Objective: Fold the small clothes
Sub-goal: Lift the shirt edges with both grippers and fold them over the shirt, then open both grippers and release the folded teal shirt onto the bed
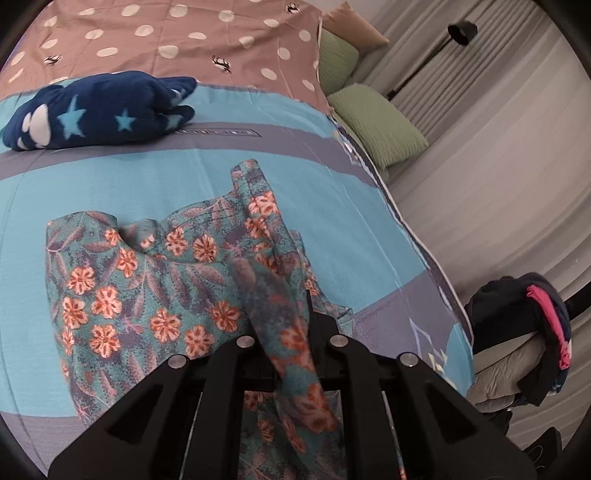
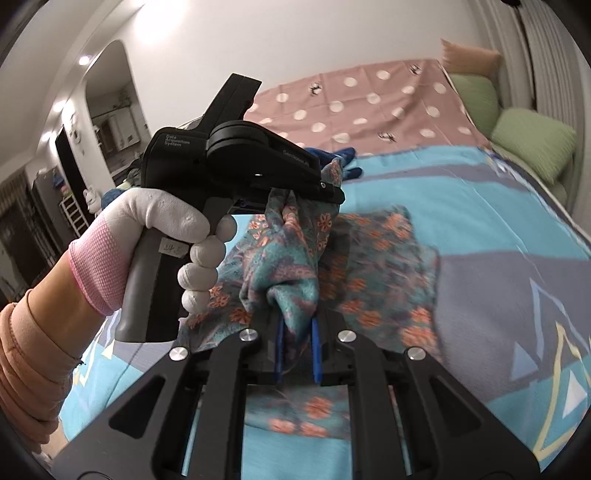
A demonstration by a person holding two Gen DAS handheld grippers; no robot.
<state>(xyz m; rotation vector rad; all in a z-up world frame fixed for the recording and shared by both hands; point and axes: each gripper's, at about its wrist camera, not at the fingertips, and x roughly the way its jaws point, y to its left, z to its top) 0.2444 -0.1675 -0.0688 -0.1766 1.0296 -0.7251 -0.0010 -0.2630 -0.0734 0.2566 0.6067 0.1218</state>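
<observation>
Teal cloth printed with orange flowers fills the left wrist view: one floral garment point(image 1: 155, 280) lies spread on the bed point(image 1: 258, 173), and a fold of it rises into the left gripper point(image 1: 295, 332), whose jaws are nearly closed and pinch that fold between them. Behind it, on the turquoise and grey bedspread, sits one bundled dark blue garment point(image 1: 99, 110) with pale stars and white blotches, well apart from the floral one. Farther back lies one dusty pink sheet point(image 1: 177, 40) with white dots. At the head of the bed I count two green pillows point(image 1: 380, 125) and one tan pillow point(image 1: 354, 26). Beside the bed, at the right edge, one heap of dark clothes point(image 1: 524, 332) with a pink strip hangs over something grey. Pale curtains point(image 1: 498, 129) cover the wall.

In the right wrist view the right gripper point(image 2: 297, 347) has its two blue pads point(image 2: 316, 350) drawn close, with a bunched part of the same floral garment point(image 2: 291, 266) clamped between them. The cloth stretches up from there to the left gripper point(image 2: 332, 192), seen from the side, which also grips it. One hand in a white and pink glove point(image 2: 166, 236) holds that gripper's handle, with a peach sleeve point(image 2: 26, 362) at the wrist. The rest of the garment rests on the bed point(image 2: 480, 280). A bit of the dark blue garment point(image 2: 347, 158) shows behind the gripper, and two green pillows point(image 2: 532, 144) lie at the right.
</observation>
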